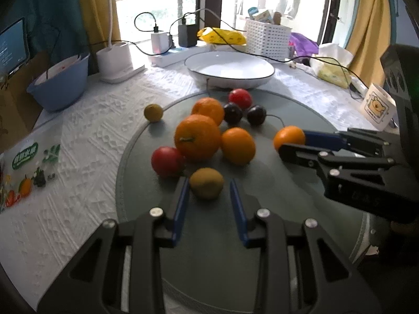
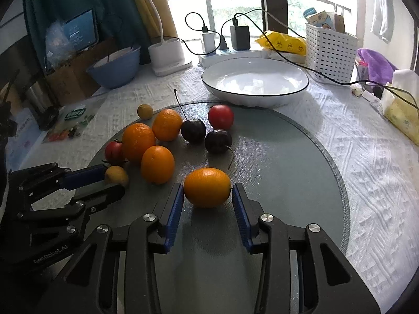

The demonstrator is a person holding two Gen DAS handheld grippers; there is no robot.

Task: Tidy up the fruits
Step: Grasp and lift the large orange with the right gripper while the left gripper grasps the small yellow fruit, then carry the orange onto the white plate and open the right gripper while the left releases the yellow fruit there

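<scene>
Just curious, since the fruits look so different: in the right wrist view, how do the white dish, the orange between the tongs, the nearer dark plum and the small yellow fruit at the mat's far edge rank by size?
1. White dish
2. Orange, though nearness to the camera enlarges it
3. Dark plum
4. Small yellow fruit, farther off, so perhaps not so much smaller than it looks

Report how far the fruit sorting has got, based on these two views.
Done: nothing yet; the white plate holds no fruit. In hand: the right claw brackets the lone orange, and the left claw brackets the brownish-yellow fruit; neither fruit looks lifted off the grey mat. Left: the three other oranges, two red fruits, two dark plums and a small yellow-green fruit.
</scene>
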